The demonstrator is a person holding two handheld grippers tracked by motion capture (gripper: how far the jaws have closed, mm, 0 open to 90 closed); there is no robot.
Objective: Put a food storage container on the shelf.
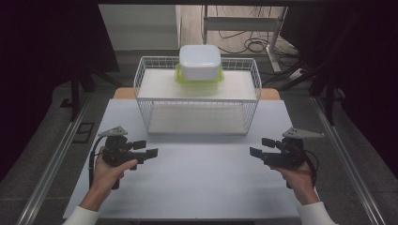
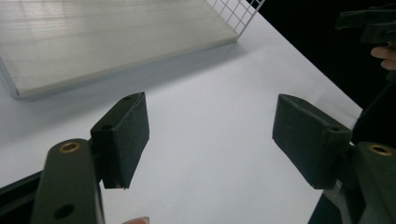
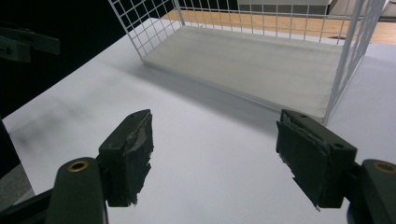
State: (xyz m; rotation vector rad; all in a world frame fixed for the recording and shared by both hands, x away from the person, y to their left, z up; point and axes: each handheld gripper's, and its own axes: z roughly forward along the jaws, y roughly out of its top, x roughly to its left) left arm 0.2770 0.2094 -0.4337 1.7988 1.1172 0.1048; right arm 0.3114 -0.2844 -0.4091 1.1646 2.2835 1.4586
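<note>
On the top shelf of the white wire rack (image 1: pixel 197 96), at the far side of the desk (image 1: pixel 197 178): a white lidless-looking tub turned bottom-up, or a white lidded container (image 1: pixel 200 61), resting on a green-rimmed container (image 1: pixel 180 77), the two stacked and touching, centred toward the shelf's back edge. Below it, the rack's lower shelf (image 3: pixel 261 65) bare.

Near the front of the desk, well apart from the rack and from each other: left gripper (image 1: pixel 149 148) held in the left hand (image 1: pixel 110 168), jaws spread wide with nothing between them, pointing inward toward the middle. Right gripper (image 1: pixel 259 146) in the right hand (image 1: pixel 300 173), likewise spread wide and empty, pointing inward toward its partner. In the left gripper view and the right gripper view, bare white desk between the pads, no contact with anything.

Judged from this: no grasp made yet, stacked containers untouched on the upper shelf, both grippers low over the desk and ready. Probably at the very start, or possibly just finished with the stack placed; hard to tell which. If starting, everything remains: reaching up to the stack, closing on it, moving it.
</note>
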